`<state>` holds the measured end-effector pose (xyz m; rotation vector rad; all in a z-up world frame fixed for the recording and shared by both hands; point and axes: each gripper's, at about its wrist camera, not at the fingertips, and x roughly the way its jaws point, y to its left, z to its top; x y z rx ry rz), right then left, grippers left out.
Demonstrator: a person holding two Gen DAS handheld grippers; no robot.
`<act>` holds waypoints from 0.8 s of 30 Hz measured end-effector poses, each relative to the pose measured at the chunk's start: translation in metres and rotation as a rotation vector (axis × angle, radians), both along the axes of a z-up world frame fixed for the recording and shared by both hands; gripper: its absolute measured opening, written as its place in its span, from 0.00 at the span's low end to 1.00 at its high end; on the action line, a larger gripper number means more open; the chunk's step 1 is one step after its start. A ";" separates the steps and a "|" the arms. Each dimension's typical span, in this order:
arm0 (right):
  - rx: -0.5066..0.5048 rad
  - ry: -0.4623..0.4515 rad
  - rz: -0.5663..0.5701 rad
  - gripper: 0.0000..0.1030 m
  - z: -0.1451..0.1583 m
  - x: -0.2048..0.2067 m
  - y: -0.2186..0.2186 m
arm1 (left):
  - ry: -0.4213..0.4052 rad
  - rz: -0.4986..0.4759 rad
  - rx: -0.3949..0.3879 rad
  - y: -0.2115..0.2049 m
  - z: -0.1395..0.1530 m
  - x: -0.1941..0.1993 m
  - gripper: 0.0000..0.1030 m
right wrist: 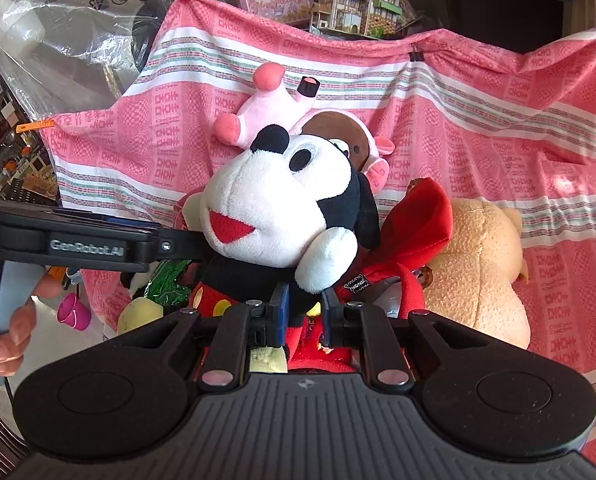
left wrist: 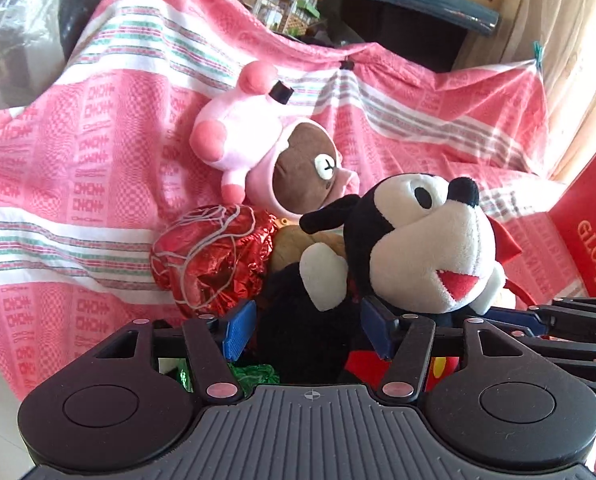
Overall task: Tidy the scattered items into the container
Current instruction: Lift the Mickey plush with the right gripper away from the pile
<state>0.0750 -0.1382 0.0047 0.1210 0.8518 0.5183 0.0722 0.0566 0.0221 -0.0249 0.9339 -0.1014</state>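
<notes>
A black, white and red mouse plush [left wrist: 418,240] [right wrist: 273,192] is held upright over a pink checked cloth [left wrist: 77,160] [right wrist: 538,120] that is clipped up at its edges like a container lining. My right gripper [right wrist: 304,314] is shut on the plush's lower body, just under its white hand. In the left wrist view my left gripper [left wrist: 308,332] stands open, its blue pads apart on either side of the plush's black body. The right gripper's fingers [left wrist: 510,316] reach in from the right, under the plush's chin.
On the cloth lie a brown bear plush in a pink suit [left wrist: 298,168] [right wrist: 330,128], a red foil ball [left wrist: 209,256], green foil [right wrist: 165,284] and a cream plush [right wrist: 478,260] beside a red hooded garment [right wrist: 418,220]. A red box [left wrist: 594,232] stands right; a model house [right wrist: 362,4] behind.
</notes>
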 end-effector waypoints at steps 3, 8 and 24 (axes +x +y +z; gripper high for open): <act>-0.005 -0.001 0.003 0.18 0.000 -0.001 -0.001 | -0.021 0.002 0.021 -0.007 -0.007 0.008 0.70; 0.008 0.021 -0.011 0.18 -0.004 0.000 -0.007 | -0.030 -0.020 0.054 -0.015 -0.020 0.014 0.68; 0.109 0.102 -0.104 0.23 -0.009 0.014 -0.024 | -0.045 -0.113 0.054 -0.027 -0.027 0.013 0.14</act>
